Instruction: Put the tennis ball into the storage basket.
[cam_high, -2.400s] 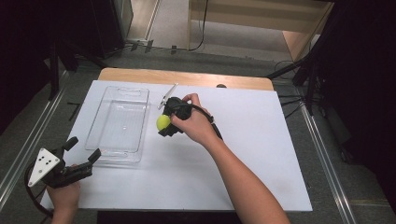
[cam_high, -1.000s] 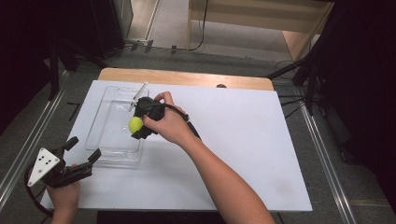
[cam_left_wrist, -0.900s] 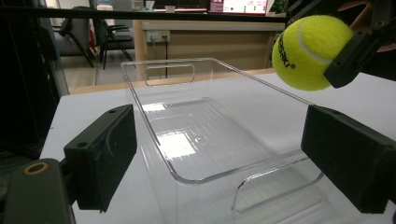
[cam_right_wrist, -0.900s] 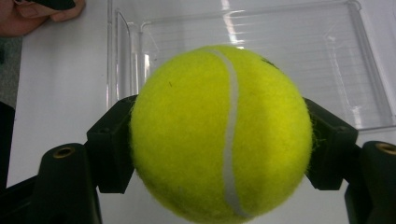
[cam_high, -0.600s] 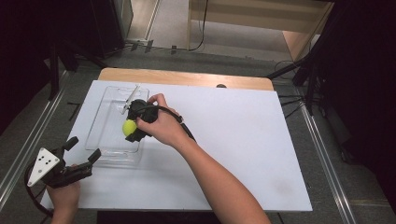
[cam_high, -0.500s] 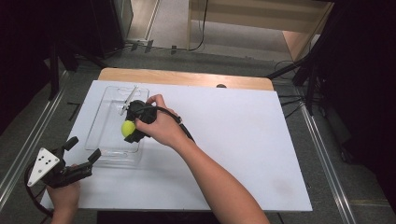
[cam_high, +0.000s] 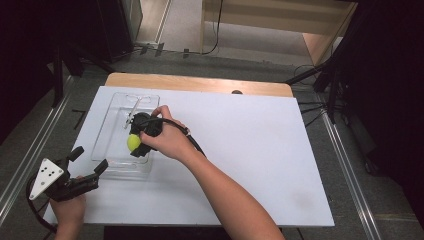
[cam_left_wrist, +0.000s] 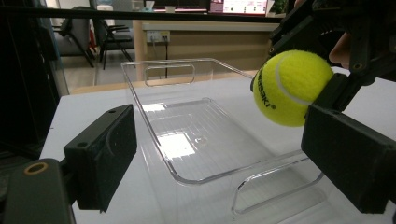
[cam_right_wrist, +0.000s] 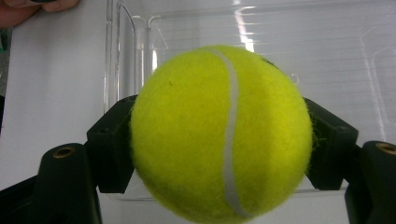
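White table (cam_high: 250, 150), empty clear tray (cam_high: 112, 150)

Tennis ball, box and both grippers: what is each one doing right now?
tennis ball: clamped in the right gripper, held over the box, not dropped yet.
clear plastic box: empty, open on top, flat on the white table.
right gripper: shut on the ball, above the box.
left gripper: open, holding nothing, near the box's near end.
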